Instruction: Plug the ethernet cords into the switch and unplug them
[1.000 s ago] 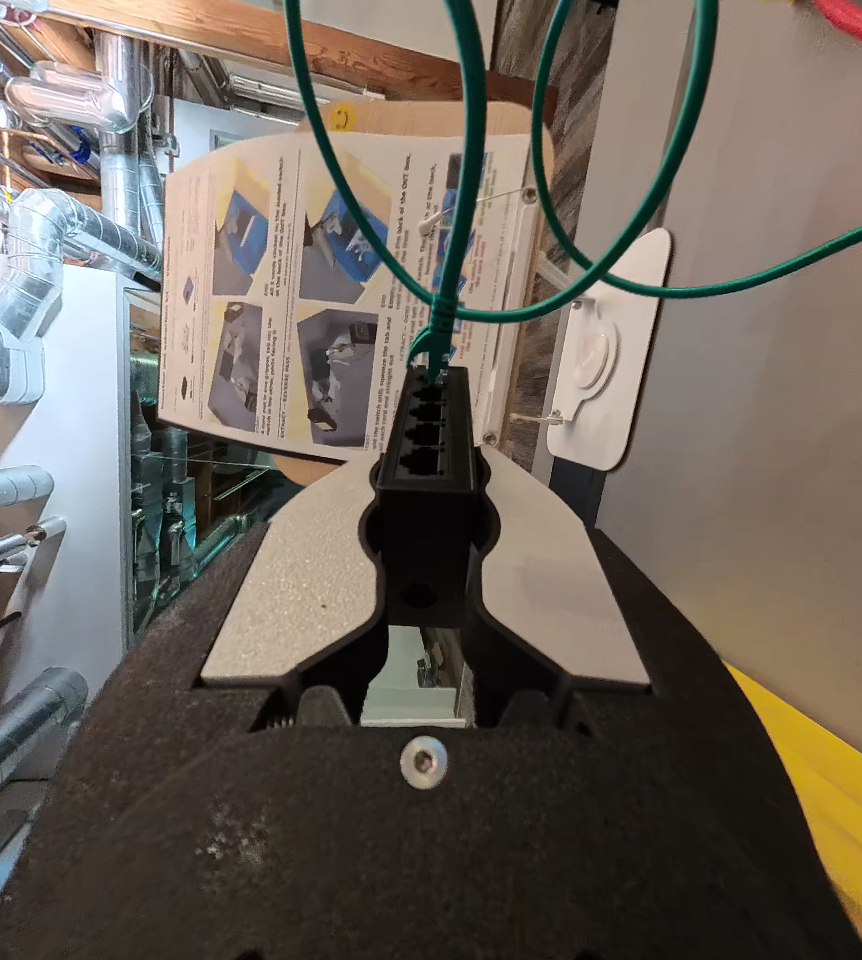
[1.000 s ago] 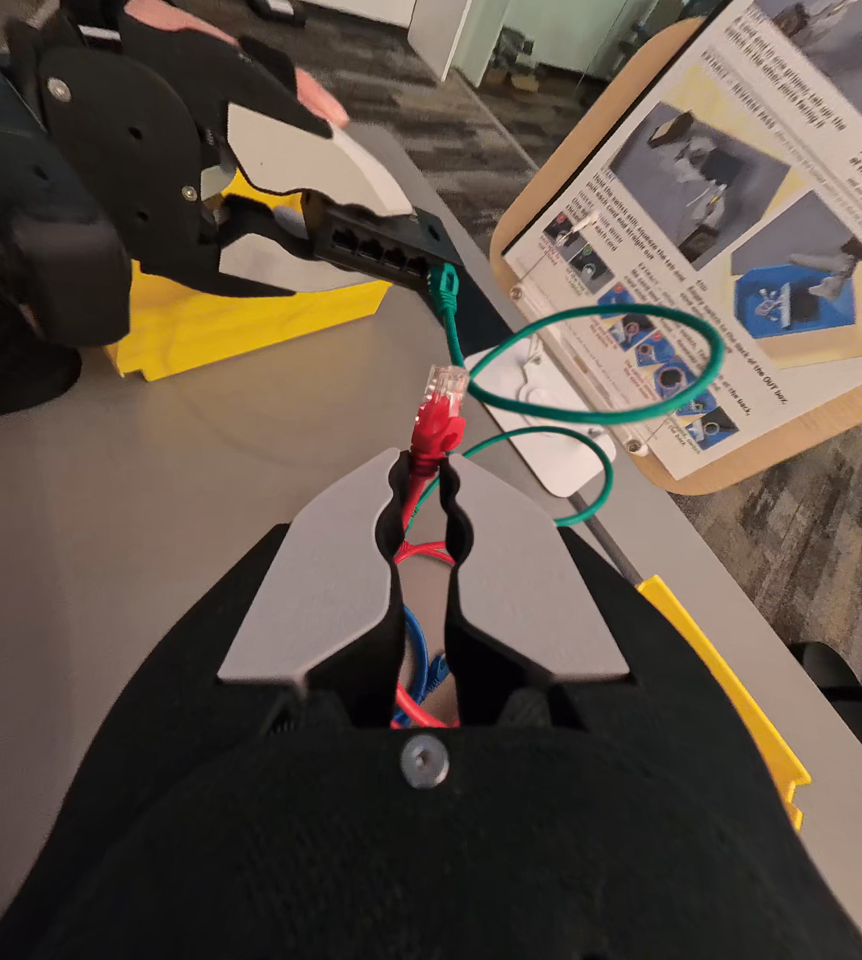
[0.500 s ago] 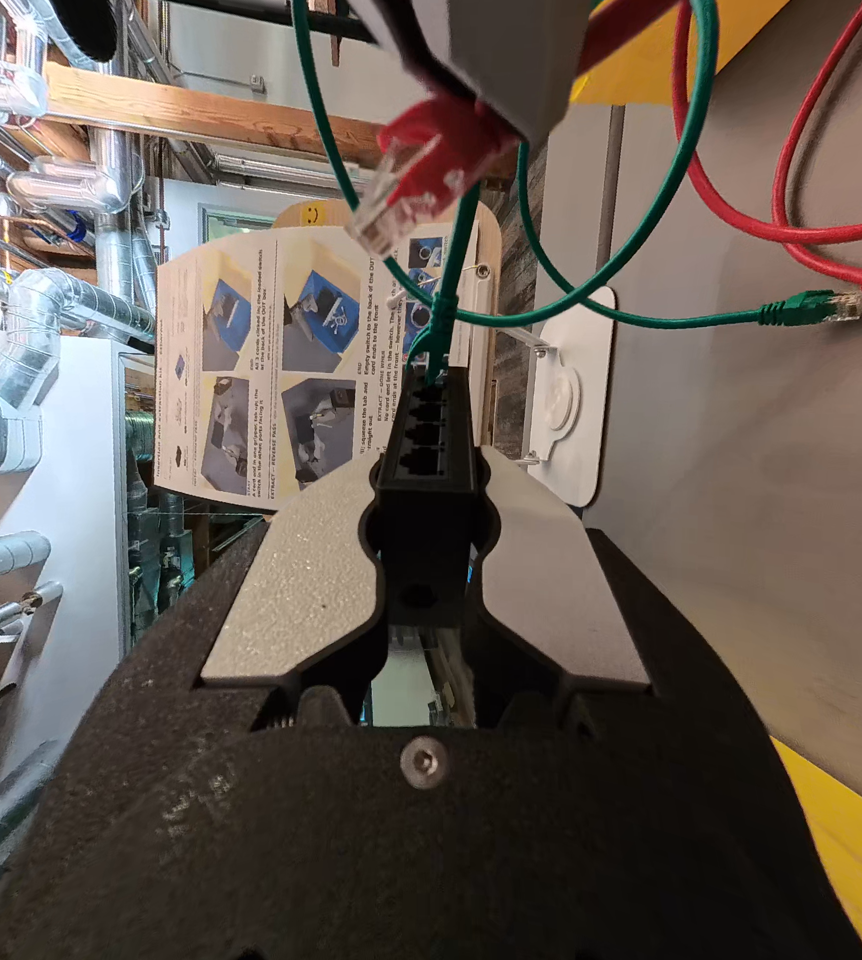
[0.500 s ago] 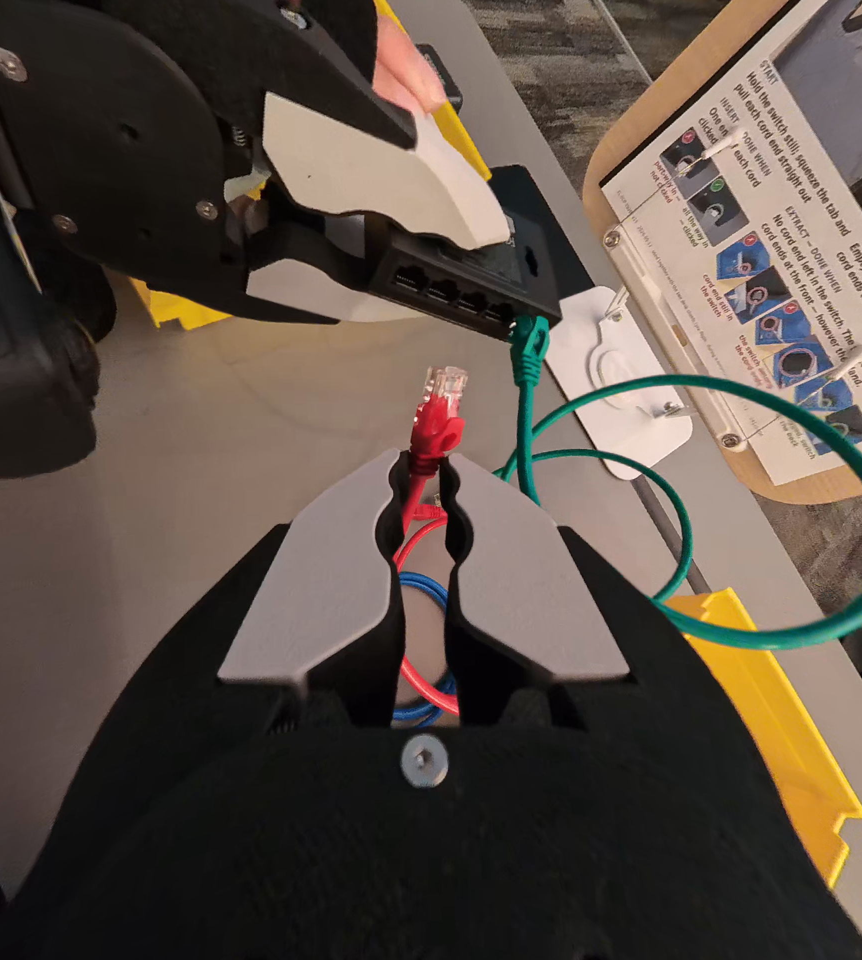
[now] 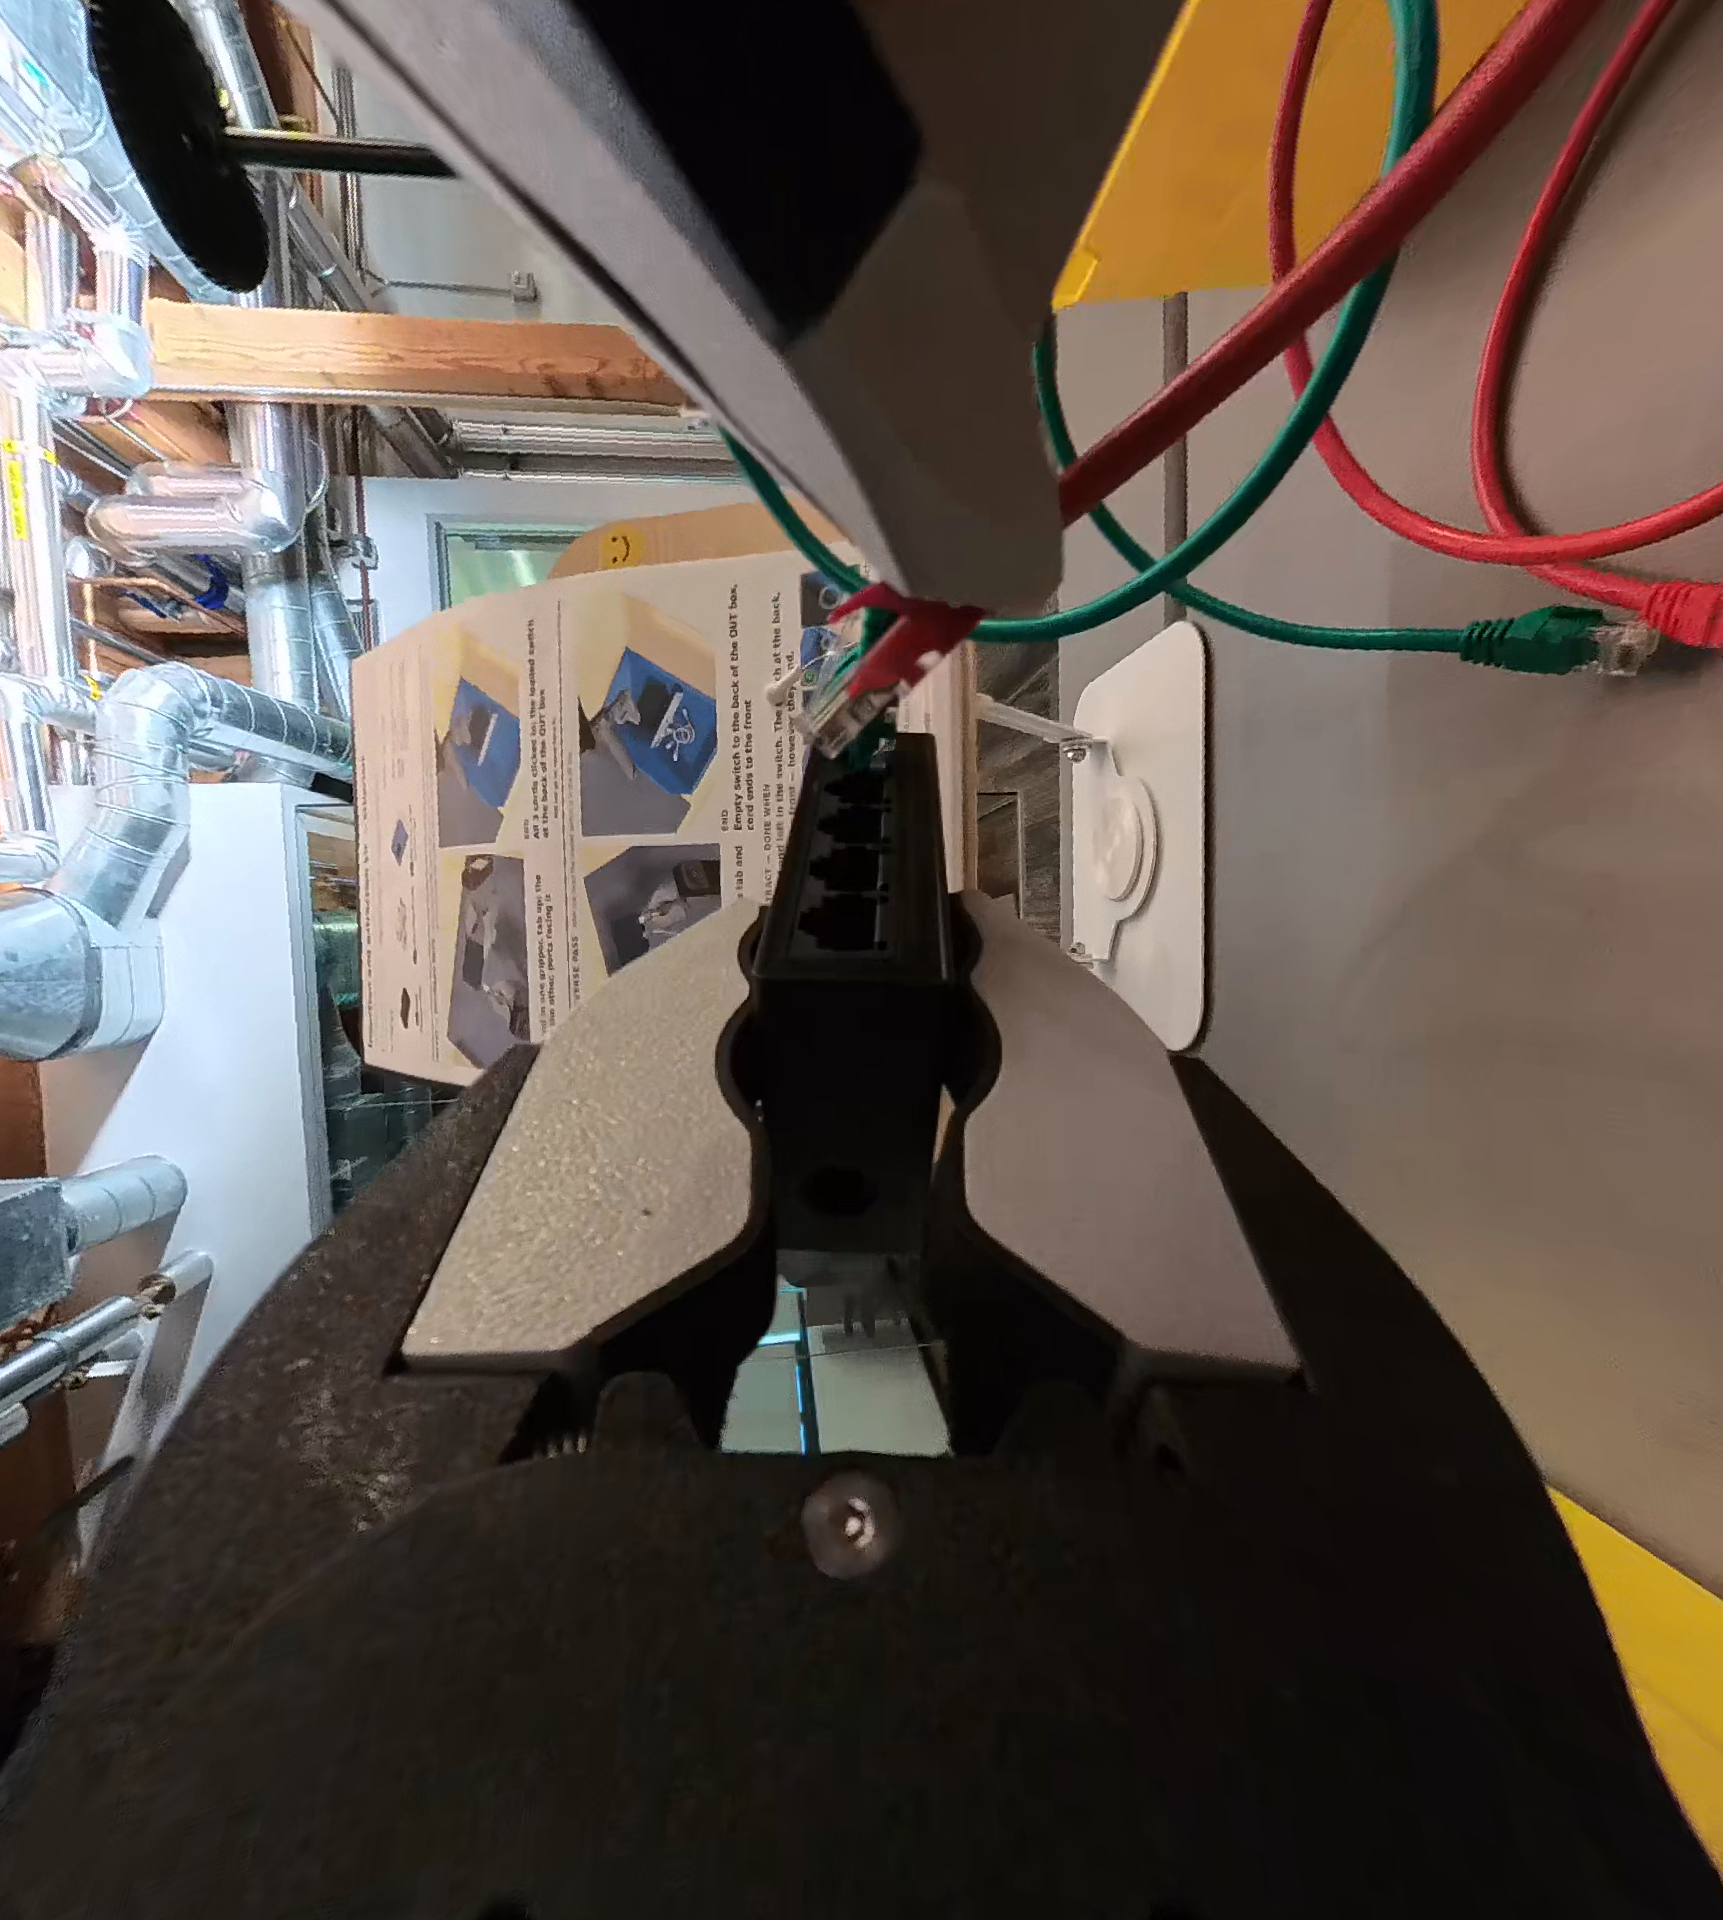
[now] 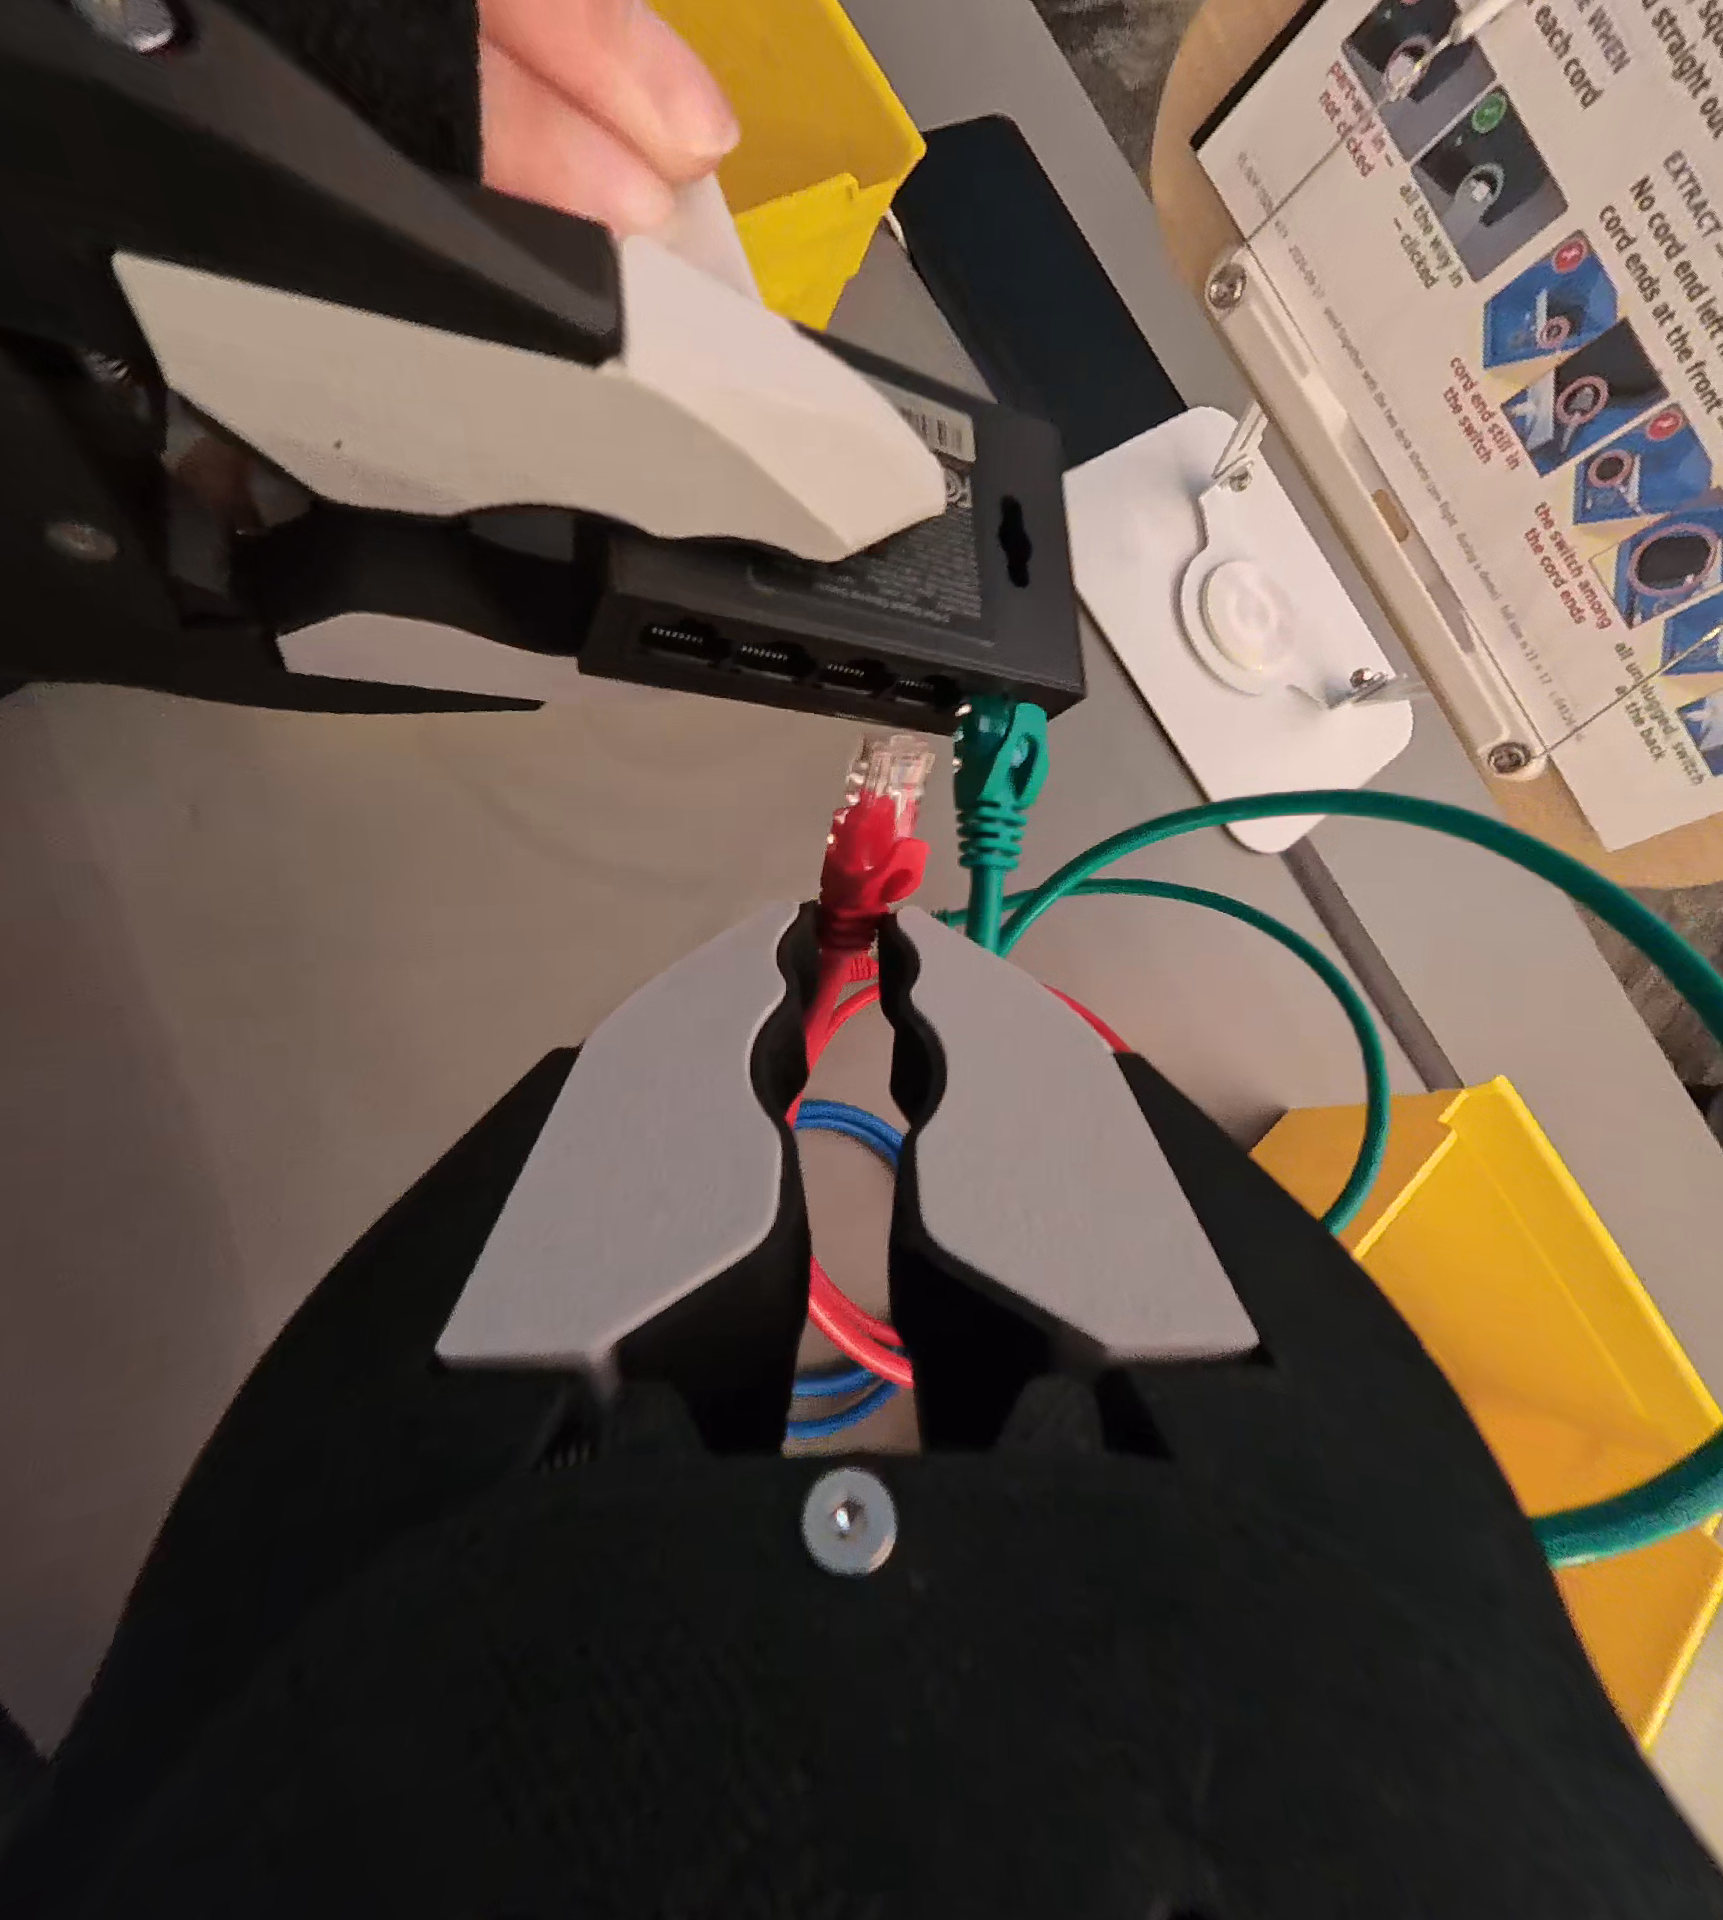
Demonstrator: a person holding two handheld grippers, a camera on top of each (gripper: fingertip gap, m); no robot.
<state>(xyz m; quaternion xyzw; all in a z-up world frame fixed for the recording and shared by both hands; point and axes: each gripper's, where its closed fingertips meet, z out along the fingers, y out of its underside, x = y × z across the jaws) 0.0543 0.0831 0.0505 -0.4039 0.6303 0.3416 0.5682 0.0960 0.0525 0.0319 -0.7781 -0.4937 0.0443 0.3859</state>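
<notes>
- The flat black plastic ethernet switch is being held above the grey tabletop, ports facing the right gripper
- The left gripper is clamping the switch's end, jaws closed on its body
- The right gripper's jaws are pinching the red cord's boot; its clear-tipped red plug is sitting just below the switch's port row
- The green cord's plug is already sitting in the end port, beside the red one
- Risk, as I judge it: the plug is looking slightly tilted, so pushing may jam it against the port edge or let it slip in the jaws
</notes>
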